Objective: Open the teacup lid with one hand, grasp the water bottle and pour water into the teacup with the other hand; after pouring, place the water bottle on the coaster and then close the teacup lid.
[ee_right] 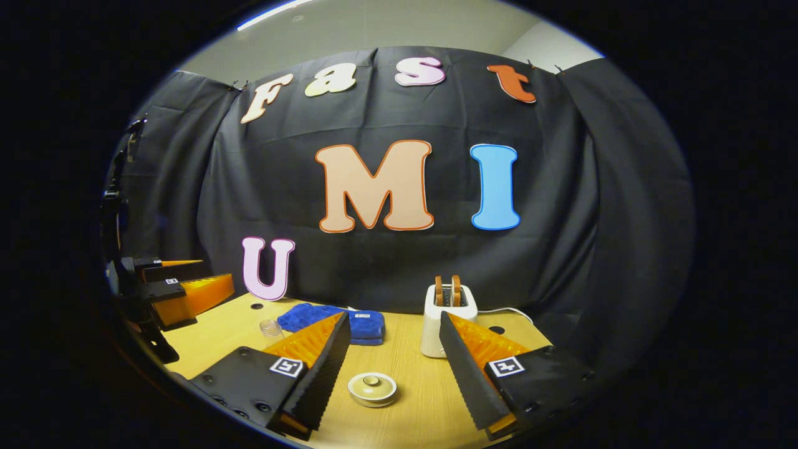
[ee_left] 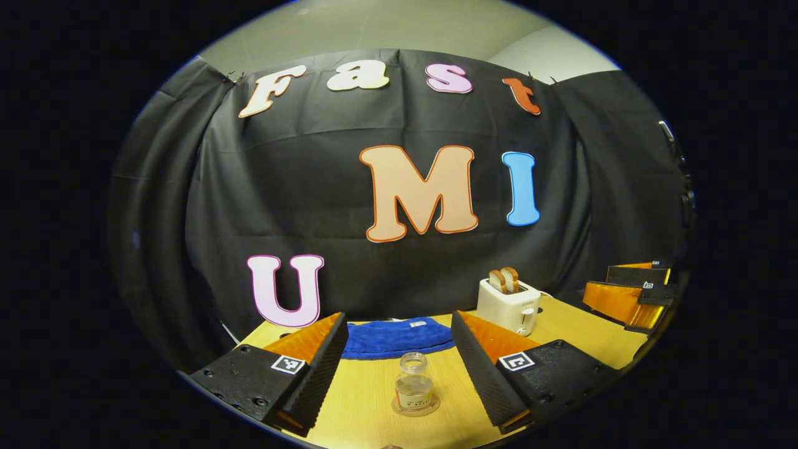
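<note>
While the water bottle point(ee_left: 414, 388) is standing upright on its coaster point(ee_left: 416, 408), the left gripper point(ee_left: 399, 386) is hovering with fingers spread wide, the bottle centred between them, untouched.

Over in the right gripper view, the lidded teacup point(ee_right: 372, 388) is sitting on the wooden table point(ee_right: 411, 418) between the right gripper's point(ee_right: 389, 390) parted fingers, nearer its left one; a blue cloth point(ee_right: 365, 324) and a toaster point(ee_right: 446, 318) are lying beyond.

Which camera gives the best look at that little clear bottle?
The left gripper view: the water bottle stands whole on its coaster, between the fingers. In the right gripper view only the bottle's top peeks out behind a finger.
</note>
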